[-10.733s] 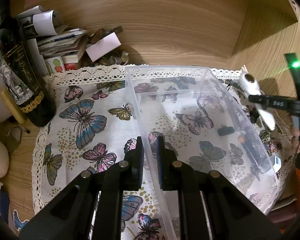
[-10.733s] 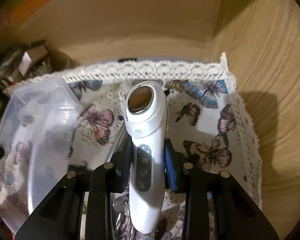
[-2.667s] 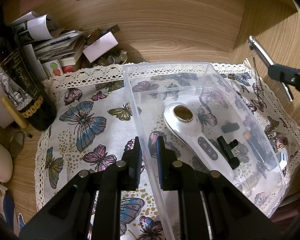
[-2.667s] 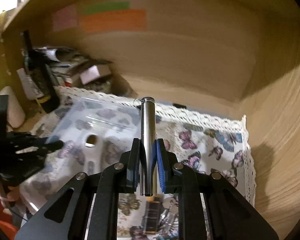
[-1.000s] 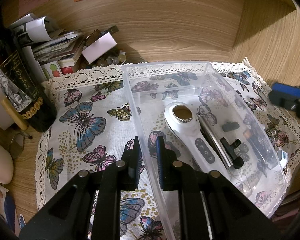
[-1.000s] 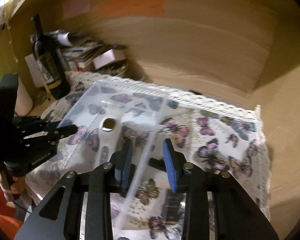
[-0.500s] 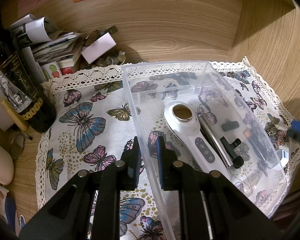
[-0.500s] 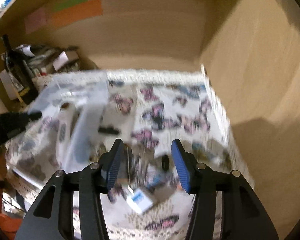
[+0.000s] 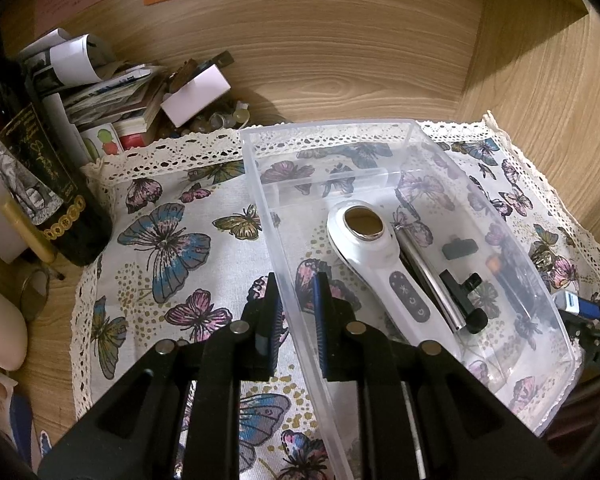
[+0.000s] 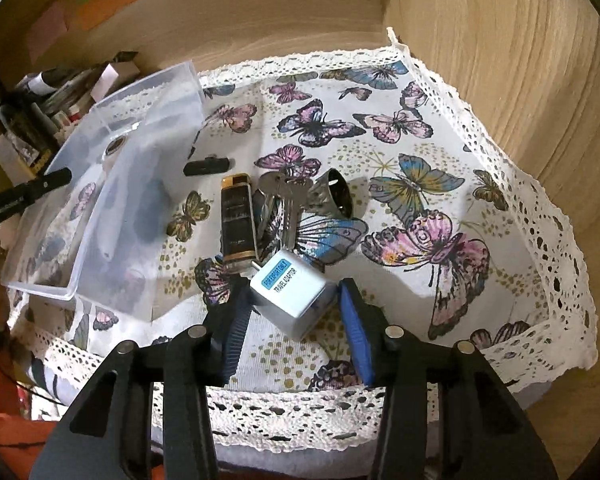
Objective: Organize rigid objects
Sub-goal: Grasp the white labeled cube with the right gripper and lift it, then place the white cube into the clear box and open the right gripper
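My left gripper is shut on the near left wall of the clear plastic bin, which lies on the butterfly cloth. In the bin lie a white handheld device, a metal tube and a black T-shaped part. My right gripper is open, its fingers on either side of a white travel adapter on the cloth, right of the bin. Beyond the adapter lie a black and gold lighter, keys, a metal cone and a small black piece.
A dark wine bottle and a heap of papers and small boxes stand at the back left. Wooden walls close the back and right. The lace cloth edge hangs over the front.
The right gripper let the metal tube go into the bin, swung right and down, and now stands open around the travel adapter. The left gripper has kept its hold on the bin wall.
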A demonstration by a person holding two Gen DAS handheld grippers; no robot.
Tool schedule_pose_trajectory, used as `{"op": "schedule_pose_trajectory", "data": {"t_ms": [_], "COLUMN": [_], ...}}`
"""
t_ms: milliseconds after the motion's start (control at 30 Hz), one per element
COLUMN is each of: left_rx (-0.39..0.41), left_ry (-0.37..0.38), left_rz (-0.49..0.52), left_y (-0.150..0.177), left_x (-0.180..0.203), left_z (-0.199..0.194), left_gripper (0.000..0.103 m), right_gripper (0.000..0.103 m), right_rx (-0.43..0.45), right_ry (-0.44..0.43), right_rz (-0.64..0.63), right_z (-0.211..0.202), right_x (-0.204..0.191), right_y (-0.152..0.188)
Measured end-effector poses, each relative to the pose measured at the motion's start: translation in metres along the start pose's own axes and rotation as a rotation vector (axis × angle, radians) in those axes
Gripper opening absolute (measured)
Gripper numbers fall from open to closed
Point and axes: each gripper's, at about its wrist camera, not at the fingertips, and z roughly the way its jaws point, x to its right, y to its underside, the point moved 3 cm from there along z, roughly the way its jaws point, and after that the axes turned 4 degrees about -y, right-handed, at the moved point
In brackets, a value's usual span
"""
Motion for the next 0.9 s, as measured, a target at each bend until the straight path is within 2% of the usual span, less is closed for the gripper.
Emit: {"op": "schedule_pose_trajectory", "data": {"t_ms": [200,633,767,900], "left_rx": [0.001,0.001,0.001,0.001], "left_ry": [0.002,0.004,0.004,0.004], "left_rz": [0.000,-0.001,-0.002,-0.001], "left_y": [0.001,0.002,0.002,0.002], "left_x": [0.000,0.000,0.000,0.000], "left_z": [0.000,-0.001,-0.001,-0.001], "left_gripper": [0.014,0.014,0.014,0.014], "right_gripper": [0.041,0.041,0.041,0.041], "right_rx": [0.053,0.230,0.243,0.202], "right_ry": [0.005,-0.062,-0.081,-0.118], "right_rz": [-0.027,-0.197,-0.271,-0.321], "right_z": [-0.013,-0.034,-0.029,-0.011], "right_x": [-0.009,-0.061,-0.083,-0.103], "right_y": [-0.013,-0.084,-0.100,-0.108]}}
